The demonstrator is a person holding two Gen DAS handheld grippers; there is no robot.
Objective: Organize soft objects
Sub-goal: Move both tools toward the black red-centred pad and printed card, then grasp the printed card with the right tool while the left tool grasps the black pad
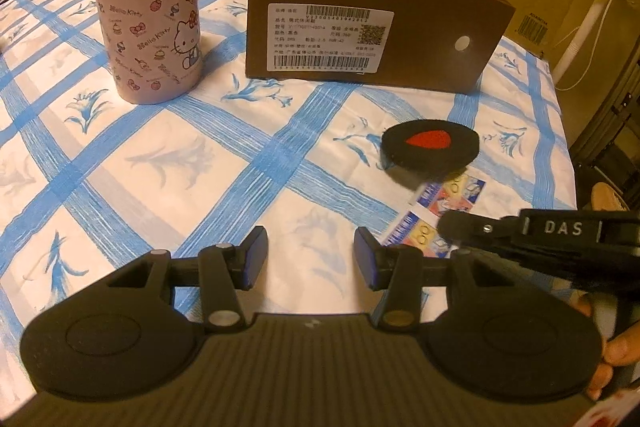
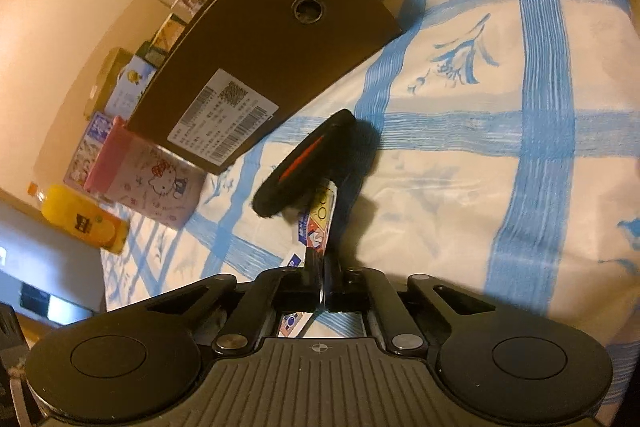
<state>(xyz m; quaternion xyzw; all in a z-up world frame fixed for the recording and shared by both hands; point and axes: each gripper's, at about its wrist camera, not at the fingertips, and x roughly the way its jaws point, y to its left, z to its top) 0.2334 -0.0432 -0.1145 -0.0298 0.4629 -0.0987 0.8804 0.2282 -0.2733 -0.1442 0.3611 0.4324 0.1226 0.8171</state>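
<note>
Right gripper has its fingers pressed together on a printed card strip, whose long axis runs straight ahead from the fingertips toward a black round pad with a red teardrop patch. That pad lies flat on the blue-checked tablecloth, in front of the brown shoebox, overlapping the strip's far end. Left gripper hovers with fingers spread apart, holding nothing.

The left wrist camera looks level across the table toward the brown box. The right wrist camera sits rolled and low. Both show the box and the black pad.
</note>
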